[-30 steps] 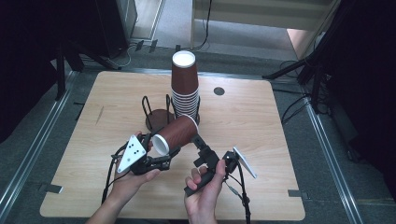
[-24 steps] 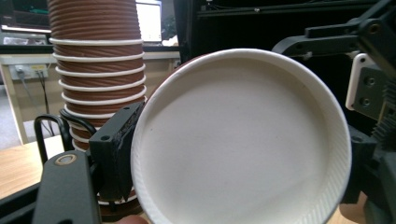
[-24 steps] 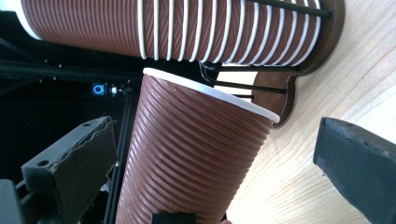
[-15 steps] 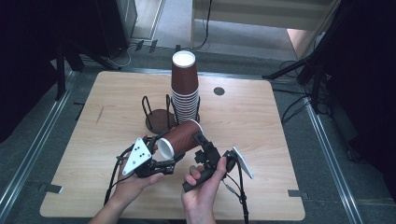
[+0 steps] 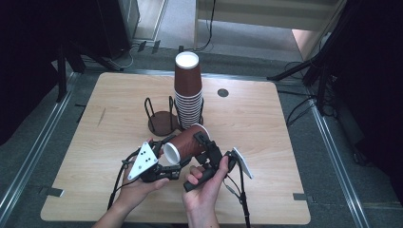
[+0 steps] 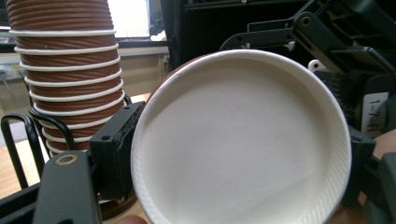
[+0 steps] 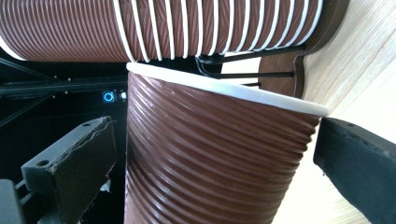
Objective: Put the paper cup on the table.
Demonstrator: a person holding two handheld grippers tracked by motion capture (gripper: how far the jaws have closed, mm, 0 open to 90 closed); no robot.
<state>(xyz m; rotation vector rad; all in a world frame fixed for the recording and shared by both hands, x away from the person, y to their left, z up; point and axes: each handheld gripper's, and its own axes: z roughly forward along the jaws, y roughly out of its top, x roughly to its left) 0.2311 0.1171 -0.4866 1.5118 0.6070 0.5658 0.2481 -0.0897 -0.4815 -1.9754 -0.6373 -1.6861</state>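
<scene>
Presently: my left gripper point(image 5: 164, 161) clamped the cup point(image 5: 187, 142); right gripper point(image 5: 206, 145) gaped around it. Next, probably, closing right.

Ahead of me the cup stack point(image 5: 188, 92) and wire holder point(image 5: 160, 118) block the way; bare desk point(image 5: 114, 128) lies open either side.

A lab: bare wooden table point(image 5: 119, 104) amid dark camera stands point(image 5: 323, 71).
</scene>
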